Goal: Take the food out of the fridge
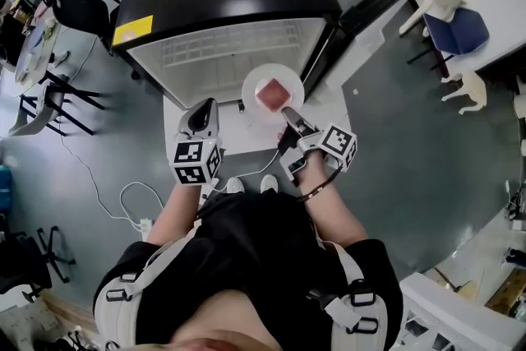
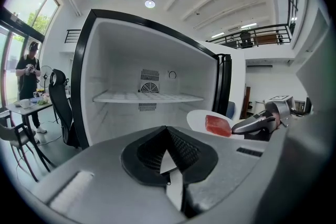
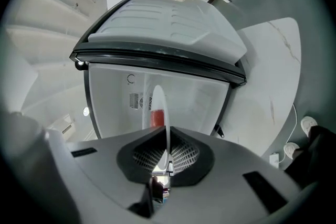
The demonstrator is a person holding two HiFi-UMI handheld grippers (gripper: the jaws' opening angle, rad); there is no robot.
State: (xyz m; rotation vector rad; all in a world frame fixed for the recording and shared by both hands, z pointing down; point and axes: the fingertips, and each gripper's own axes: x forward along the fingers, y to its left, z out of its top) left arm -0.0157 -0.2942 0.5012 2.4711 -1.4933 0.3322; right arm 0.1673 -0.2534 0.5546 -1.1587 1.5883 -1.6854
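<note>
A white plate [image 1: 251, 85] with a red slab of meat [image 1: 273, 95] hangs in front of the open fridge [image 1: 222, 53]. My right gripper [image 1: 288, 116] is shut on the plate's near rim. In the right gripper view the plate [image 3: 159, 105] runs edge-on between the jaws, with the meat [image 3: 156, 117] on its left face. In the left gripper view the plate [image 2: 198, 118] and meat [image 2: 217, 125] float at the right, held by the right gripper [image 2: 248, 124]. My left gripper [image 1: 200, 114] is shut and empty, left of the plate, and points at the fridge. Its jaws [image 2: 167, 159] hold nothing.
The fridge compartment shows a bare white shelf [image 2: 147, 97] and a rear vent. Its door [image 1: 366, 16] stands open at the right. A white cable [image 1: 123, 197] lies on the floor at the left. A person [image 2: 27, 68] stands by a table far left; a blue chair [image 1: 457, 30] is at the right.
</note>
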